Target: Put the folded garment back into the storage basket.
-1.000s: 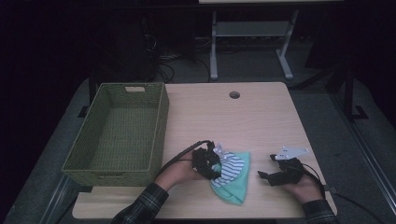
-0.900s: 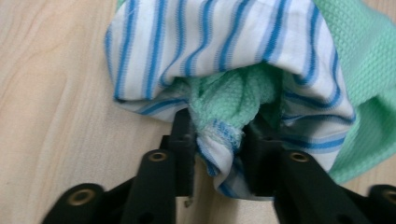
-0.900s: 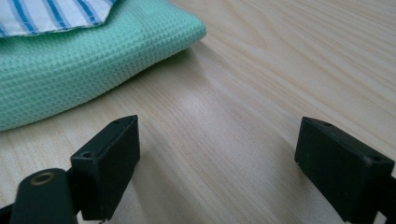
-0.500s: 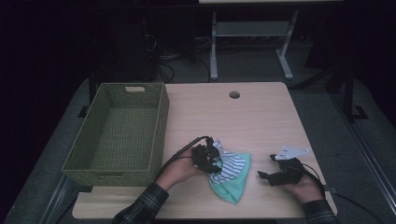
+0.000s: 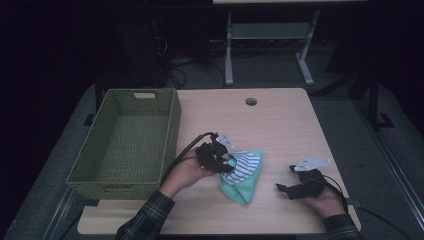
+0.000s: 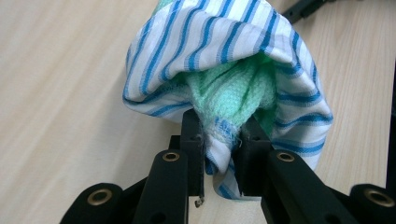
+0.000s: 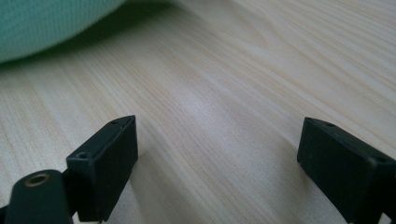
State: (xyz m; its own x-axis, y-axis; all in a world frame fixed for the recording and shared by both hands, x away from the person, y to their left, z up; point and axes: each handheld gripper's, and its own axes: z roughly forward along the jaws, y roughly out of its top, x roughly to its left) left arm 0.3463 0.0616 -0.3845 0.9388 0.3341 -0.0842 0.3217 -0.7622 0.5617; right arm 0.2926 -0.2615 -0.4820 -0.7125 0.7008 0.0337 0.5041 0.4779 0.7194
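Observation:
A bundle of cloth, mint green with a blue-and-white striped piece (image 5: 243, 170), lies near the front middle of the wooden table (image 5: 280, 125). My left gripper (image 5: 226, 162) is shut on its left edge; its jaws have just been closing, and in the left gripper view (image 6: 222, 140) the pads pinch green knit and striped fabric (image 6: 224, 56) and hold it above the table. My right gripper (image 5: 283, 189) rests low on the table to the right of the cloth. Its jaws stand open (image 7: 219, 154) with bare wood between them, and the green cloth (image 7: 46, 23) lies a little ahead.
A green woven basket (image 5: 172, 125) stands at the table's left side, with nothing in it. A round cable hole (image 5: 251, 102) is near the far edge. Beyond the table stand metal legs of another bench (image 5: 229, 50) and dark floor.
My left gripper has closed on the cloth's edge and risen a little, pulling the bundle up and bunching it. The right gripper has not moved.

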